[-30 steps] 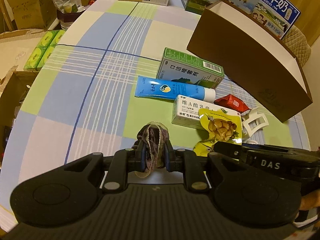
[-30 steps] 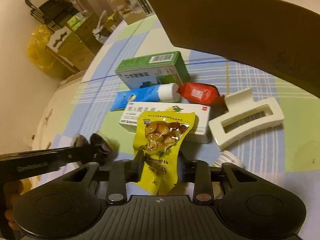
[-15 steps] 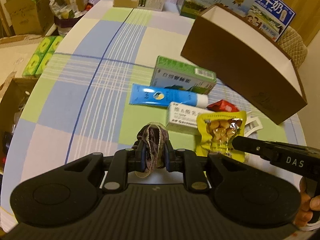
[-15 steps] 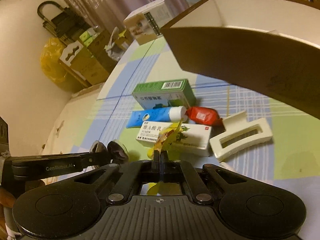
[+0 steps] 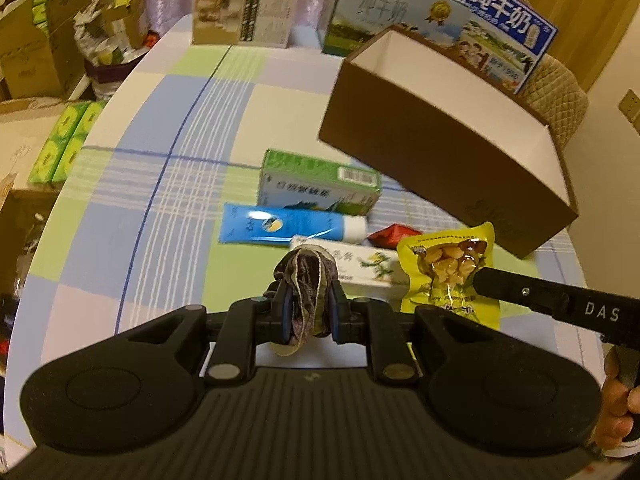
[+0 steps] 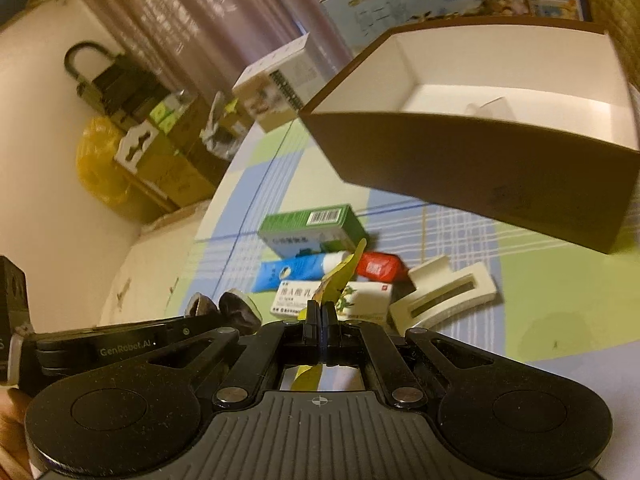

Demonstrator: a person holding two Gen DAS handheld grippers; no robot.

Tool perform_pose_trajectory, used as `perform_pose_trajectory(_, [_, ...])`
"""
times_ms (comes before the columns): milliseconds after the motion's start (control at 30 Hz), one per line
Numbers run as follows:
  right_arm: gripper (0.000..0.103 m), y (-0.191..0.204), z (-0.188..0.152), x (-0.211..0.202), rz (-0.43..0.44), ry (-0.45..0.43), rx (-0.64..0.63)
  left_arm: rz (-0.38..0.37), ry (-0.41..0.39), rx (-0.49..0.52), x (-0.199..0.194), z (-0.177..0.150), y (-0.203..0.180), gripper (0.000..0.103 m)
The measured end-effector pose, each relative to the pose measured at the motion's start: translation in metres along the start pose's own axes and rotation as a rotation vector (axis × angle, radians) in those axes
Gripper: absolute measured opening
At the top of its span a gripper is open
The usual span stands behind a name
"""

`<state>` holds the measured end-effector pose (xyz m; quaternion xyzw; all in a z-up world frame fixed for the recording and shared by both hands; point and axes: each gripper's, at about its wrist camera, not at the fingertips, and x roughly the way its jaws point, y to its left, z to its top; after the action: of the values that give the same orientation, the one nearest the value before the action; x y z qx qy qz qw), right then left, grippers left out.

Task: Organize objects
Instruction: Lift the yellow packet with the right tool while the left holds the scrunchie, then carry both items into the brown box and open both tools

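- While clamped on a hair tie (image 5: 306, 284), left gripper (image 5: 308, 312) hovers; right gripper (image 6: 320, 316) pinches snack packet (image 5: 450, 274).
- Carry step; next, likely release into box (image 5: 452, 152) ahead.

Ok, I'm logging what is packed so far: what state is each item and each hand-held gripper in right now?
Left hand-held gripper: shut on hair scrunchie, lifted.
Right hand-held gripper: shut on yellow snack pouch, lifted.
Brown box: open; one pale item inside.
Green medicine box: closed, on table.
Blue tube: capped, lying flat.
White ointment box: closed, flat.
Red packet: on table.
White hair claw: on table.
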<state>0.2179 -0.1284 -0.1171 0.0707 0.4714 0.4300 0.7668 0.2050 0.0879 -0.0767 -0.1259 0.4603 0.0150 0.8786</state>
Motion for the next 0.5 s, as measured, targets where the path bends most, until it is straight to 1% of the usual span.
perform_pose_trajectory(167, [0.000, -0.006, 0.014, -0.025, -0.006, -0.041, 0.039, -0.026, -0.022, 0.043, -0.004, 0.016, -0.014, 0.014])
perform_pose_trajectory(267, [0.000, -0.012, 0.026, -0.039, -0.018, -0.075, 0.066, -0.048, -0.041, 0.074, -0.005, 0.031, -0.025, 0.014])
perform_pose_trajectory(500, [0.000, -0.034, 0.061, -0.081, -0.062, -0.197, 0.138, -0.096, -0.094, 0.146, -0.004, 0.069, -0.053, 0.014])
